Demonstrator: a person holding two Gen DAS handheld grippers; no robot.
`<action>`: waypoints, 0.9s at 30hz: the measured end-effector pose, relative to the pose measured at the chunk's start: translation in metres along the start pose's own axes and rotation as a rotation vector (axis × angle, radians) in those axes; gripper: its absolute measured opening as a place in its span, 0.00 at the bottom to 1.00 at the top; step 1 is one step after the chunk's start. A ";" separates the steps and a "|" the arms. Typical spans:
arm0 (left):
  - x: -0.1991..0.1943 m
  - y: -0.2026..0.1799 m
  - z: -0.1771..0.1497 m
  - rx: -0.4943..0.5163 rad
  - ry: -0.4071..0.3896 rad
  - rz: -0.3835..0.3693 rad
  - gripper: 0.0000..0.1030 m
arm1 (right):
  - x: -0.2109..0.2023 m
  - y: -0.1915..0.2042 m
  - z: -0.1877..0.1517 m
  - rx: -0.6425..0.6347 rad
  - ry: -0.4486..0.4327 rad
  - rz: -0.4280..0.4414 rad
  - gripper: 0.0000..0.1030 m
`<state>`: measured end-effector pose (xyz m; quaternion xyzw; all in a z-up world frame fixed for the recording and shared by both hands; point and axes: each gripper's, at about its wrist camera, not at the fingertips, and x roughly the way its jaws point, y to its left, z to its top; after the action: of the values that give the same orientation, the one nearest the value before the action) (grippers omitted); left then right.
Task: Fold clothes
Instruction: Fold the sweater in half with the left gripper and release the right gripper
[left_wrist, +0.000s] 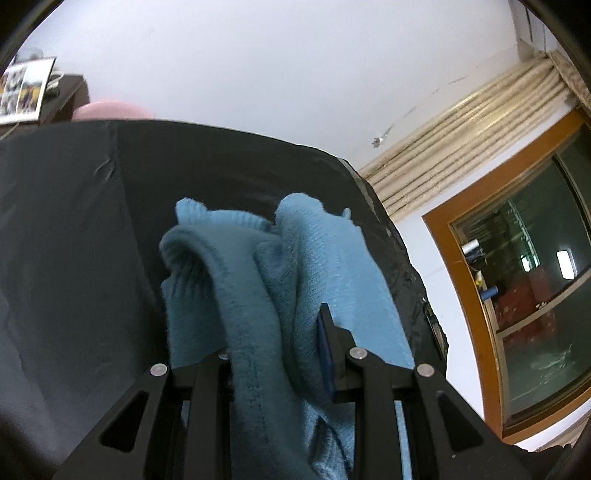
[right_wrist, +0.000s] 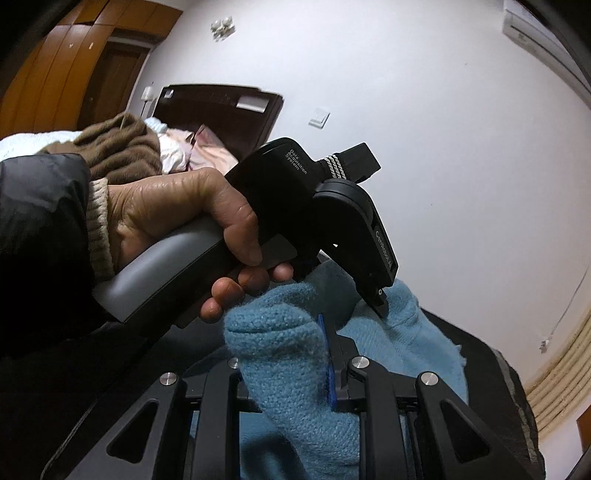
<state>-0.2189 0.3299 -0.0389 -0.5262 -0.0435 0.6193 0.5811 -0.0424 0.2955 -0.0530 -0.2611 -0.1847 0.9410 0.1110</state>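
Note:
A blue knitted sweater (left_wrist: 236, 273) is bunched up and lifted against a black-clad person's torso (left_wrist: 74, 221). My left gripper (left_wrist: 275, 332) is shut on a thick fold of the sweater; the knit hides its left finger. In the right wrist view my right gripper (right_wrist: 284, 354) is shut on another bunch of the same sweater (right_wrist: 284, 343). Just beyond it a person's hand (right_wrist: 177, 218) grips the handle of the left gripper (right_wrist: 380, 304), whose tip pinches the knit.
A white wall (left_wrist: 258, 66), a curtain (left_wrist: 461, 140) and a wood-framed window (left_wrist: 524, 280) stand on the right. The right wrist view shows a bed with a brown blanket (right_wrist: 118, 144), a dark headboard (right_wrist: 221, 110) and a wooden wardrobe (right_wrist: 62, 55).

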 end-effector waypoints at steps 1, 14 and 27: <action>0.000 0.004 -0.001 -0.006 -0.002 -0.006 0.27 | 0.003 0.004 0.005 -0.001 0.007 0.006 0.22; 0.003 0.027 -0.010 -0.039 -0.026 -0.061 0.30 | 0.038 0.022 0.021 -0.035 0.070 0.078 0.25; -0.004 0.016 -0.014 -0.034 -0.050 0.068 0.42 | -0.021 -0.081 -0.015 0.310 0.044 0.257 0.59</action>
<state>-0.2207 0.3135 -0.0530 -0.5214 -0.0505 0.6507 0.5497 -0.0077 0.3666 -0.0222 -0.2826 -0.0002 0.9587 0.0329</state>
